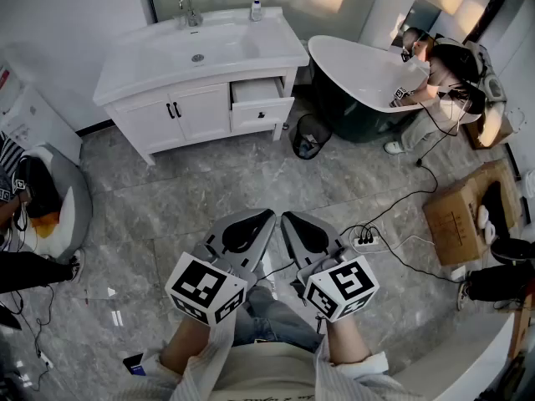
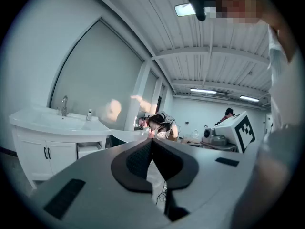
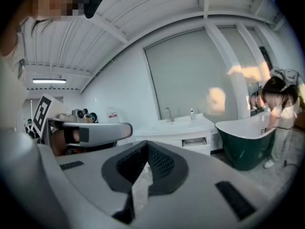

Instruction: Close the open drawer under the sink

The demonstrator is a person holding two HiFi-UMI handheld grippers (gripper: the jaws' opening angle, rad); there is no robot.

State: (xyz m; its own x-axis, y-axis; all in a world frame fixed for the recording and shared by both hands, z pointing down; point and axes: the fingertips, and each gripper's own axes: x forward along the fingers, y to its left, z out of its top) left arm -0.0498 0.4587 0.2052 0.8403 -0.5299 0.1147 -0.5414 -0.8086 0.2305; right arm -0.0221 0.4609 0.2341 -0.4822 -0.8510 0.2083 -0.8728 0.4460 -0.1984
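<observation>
The white drawer with a small black knob on its front (image 1: 251, 111) is seen at the right end of the white two-door vanity cabinet (image 1: 201, 111), directly under the white basin top (image 1: 230, 48). It is pulled out over the grey marble-patterned floor (image 1: 209, 182), so that its pale interior is shown from above. Both tools are held low, well apart from it. The left gripper (image 1: 266, 217) is held with its jaws brought together at the tips and nothing clamped between them (the same is seen for the right gripper (image 1: 288, 220)). A dark green bathtub with a white inside (image 1: 355, 78) is placed just beside the cabinet, and a person (image 1: 439, 65) is bent over its rim
</observation>
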